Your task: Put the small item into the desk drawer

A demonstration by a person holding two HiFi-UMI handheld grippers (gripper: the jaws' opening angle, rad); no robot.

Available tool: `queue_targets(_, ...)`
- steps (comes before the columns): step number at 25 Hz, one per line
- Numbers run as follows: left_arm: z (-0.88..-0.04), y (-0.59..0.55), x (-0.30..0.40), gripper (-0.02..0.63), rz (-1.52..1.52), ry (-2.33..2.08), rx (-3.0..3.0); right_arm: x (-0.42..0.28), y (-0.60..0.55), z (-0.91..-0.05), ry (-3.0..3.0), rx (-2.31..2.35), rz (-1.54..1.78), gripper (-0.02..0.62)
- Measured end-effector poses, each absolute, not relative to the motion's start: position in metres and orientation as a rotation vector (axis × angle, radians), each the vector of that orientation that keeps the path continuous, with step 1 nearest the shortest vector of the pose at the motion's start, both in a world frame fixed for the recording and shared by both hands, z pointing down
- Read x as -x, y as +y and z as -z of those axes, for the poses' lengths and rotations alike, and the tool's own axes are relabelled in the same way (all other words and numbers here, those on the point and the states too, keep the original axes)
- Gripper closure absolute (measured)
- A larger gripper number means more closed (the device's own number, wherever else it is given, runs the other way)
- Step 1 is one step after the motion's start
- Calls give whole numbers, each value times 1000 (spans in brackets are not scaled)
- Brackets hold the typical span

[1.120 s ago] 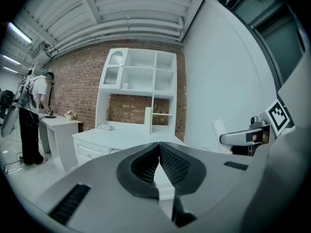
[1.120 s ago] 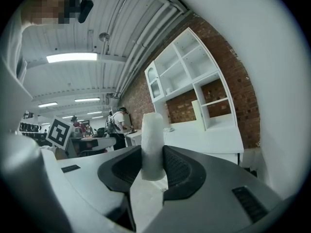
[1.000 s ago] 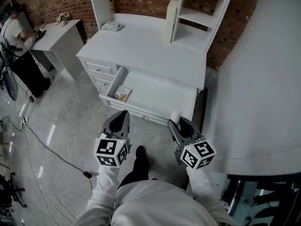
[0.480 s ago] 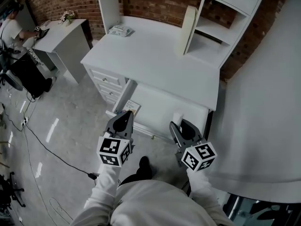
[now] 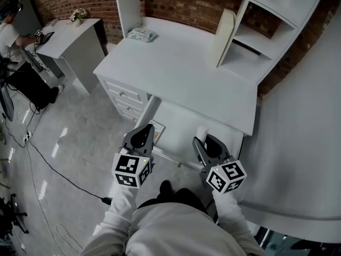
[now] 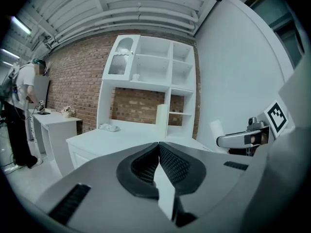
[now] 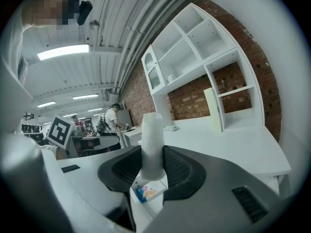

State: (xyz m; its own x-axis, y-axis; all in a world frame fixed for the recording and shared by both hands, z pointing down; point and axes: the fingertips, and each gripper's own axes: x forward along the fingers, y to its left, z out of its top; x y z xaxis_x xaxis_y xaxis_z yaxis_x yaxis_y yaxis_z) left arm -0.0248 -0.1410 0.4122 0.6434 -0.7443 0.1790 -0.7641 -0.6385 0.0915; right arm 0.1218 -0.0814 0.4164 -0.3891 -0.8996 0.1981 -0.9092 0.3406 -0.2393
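Observation:
The small item (image 5: 201, 132) is a white, soft-looking roll standing upright between the pads of my right gripper (image 5: 202, 140), which is shut on it. In the right gripper view the roll (image 7: 152, 144) sticks up out of the jaws. The desk drawer (image 5: 184, 126) stands pulled out under the white desk top (image 5: 181, 63), just beyond both grippers. A colourful packet (image 5: 156, 130) lies in the drawer's left end. My left gripper (image 5: 143, 134) hangs over the drawer's front left corner; its jaws (image 6: 159, 149) meet with nothing between them.
A white shelf unit (image 5: 272, 20) and a tall white block (image 5: 224, 31) stand at the back of the desk, a pale packet (image 5: 141, 34) at its far left. A white wall (image 5: 303, 116) runs close on the right. A side table (image 5: 69, 33), a person (image 5: 8, 31) and floor cables (image 5: 48, 161) lie left.
The desk and open drawer have come down the head view toward both grippers, so the jaws now stand closer over the drawer's front. The right gripper's hold on the white roll is unchanged.

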Motion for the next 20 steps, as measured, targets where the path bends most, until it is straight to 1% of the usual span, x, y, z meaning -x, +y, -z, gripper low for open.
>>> queue_targets(20,-417,-209,39,588,-176,-1405,-2596,-101,-180,-420,-2640,-1447,-463,442)
